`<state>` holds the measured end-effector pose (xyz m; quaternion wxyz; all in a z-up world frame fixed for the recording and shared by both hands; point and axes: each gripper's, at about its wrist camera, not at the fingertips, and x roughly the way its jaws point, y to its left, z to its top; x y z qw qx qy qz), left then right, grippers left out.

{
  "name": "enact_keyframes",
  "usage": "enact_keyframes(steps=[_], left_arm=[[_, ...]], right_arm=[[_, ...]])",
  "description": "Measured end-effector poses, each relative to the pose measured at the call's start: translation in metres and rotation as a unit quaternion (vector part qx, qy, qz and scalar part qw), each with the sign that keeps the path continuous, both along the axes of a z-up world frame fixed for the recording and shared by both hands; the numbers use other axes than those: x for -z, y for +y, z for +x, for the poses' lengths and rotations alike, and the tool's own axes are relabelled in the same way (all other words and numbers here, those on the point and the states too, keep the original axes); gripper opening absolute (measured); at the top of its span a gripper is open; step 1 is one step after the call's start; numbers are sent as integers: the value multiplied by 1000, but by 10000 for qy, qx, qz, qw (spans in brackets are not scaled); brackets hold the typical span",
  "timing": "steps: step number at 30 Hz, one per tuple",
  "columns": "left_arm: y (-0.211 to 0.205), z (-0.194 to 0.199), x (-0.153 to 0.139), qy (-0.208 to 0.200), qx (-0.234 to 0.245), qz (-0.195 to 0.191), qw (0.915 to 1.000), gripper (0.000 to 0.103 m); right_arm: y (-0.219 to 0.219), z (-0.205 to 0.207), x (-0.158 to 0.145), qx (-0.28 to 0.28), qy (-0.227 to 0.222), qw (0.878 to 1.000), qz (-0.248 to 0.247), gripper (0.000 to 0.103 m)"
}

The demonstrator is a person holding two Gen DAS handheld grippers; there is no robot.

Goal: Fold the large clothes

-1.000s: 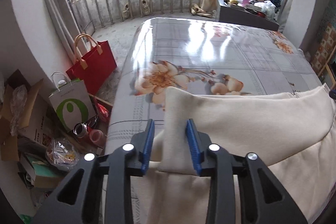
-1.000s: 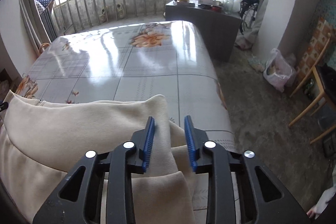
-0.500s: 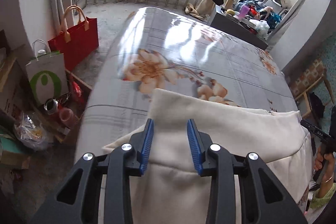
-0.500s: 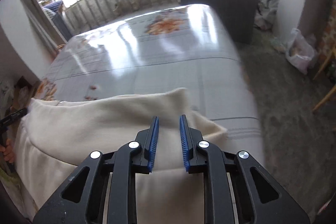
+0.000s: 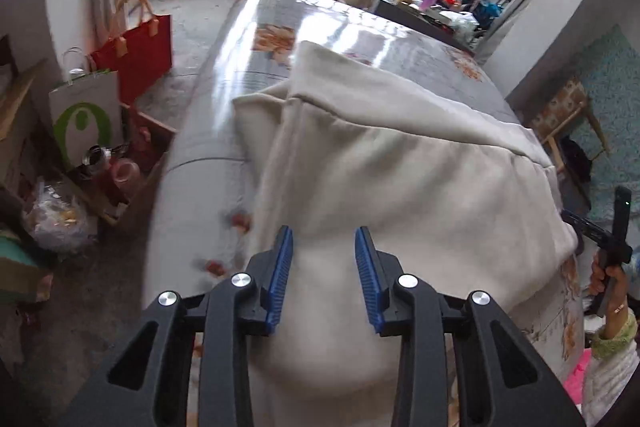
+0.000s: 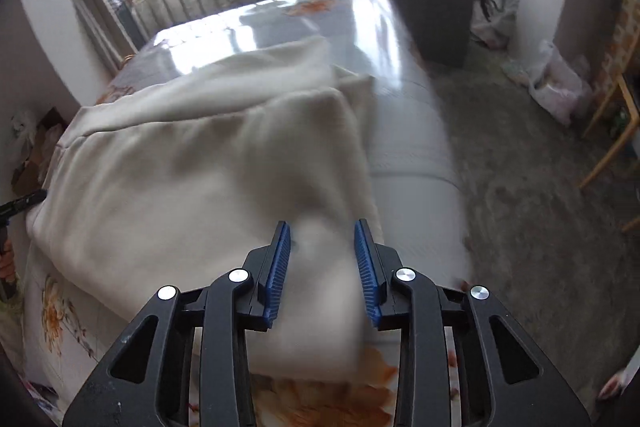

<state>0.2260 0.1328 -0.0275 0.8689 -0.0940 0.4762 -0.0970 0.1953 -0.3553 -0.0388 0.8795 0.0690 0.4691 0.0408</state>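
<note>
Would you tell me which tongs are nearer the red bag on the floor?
Left. The left tongs are at the garment's edge on the side where the red bag stands; the right tongs are at the opposite edge.

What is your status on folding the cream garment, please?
Left gripper and right gripper each clamped on cream garment. Garment partly folded on the floral table. Nothing in the way.
</note>
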Motion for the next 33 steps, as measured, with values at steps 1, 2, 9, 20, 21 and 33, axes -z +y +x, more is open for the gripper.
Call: enact_keyframes(steps=[1, 2, 9, 20, 21, 33], left_arm=[[4, -8, -7, -115, -60, 128, 9998, 32], [4, -16, -15, -269, -133, 391, 9988, 32], [-90, -31, -46, -965, 1151, 507, 9873, 35], [-156, -41, -11, -1098, 1565, 1064, 9758, 35], [-158, -41, -10, -1127, 1569, 1087, 9751, 36], [-67, -37, 11, -550, 708, 675, 9937, 40]], right_arm=[[-12, -11, -7, 201, -12, 9997, 154, 19], [-16, -21, -16, 476, -59, 9987, -155, 26], [105, -36, -49, -654, -837, 9933, -455, 33], [218, -16, -17, -1433, -630, 9850, -729, 39], [230, -18, -19, -1586, -729, 9817, -757, 39], [145, -5, -1, -1420, -372, 9883, -414, 42]])
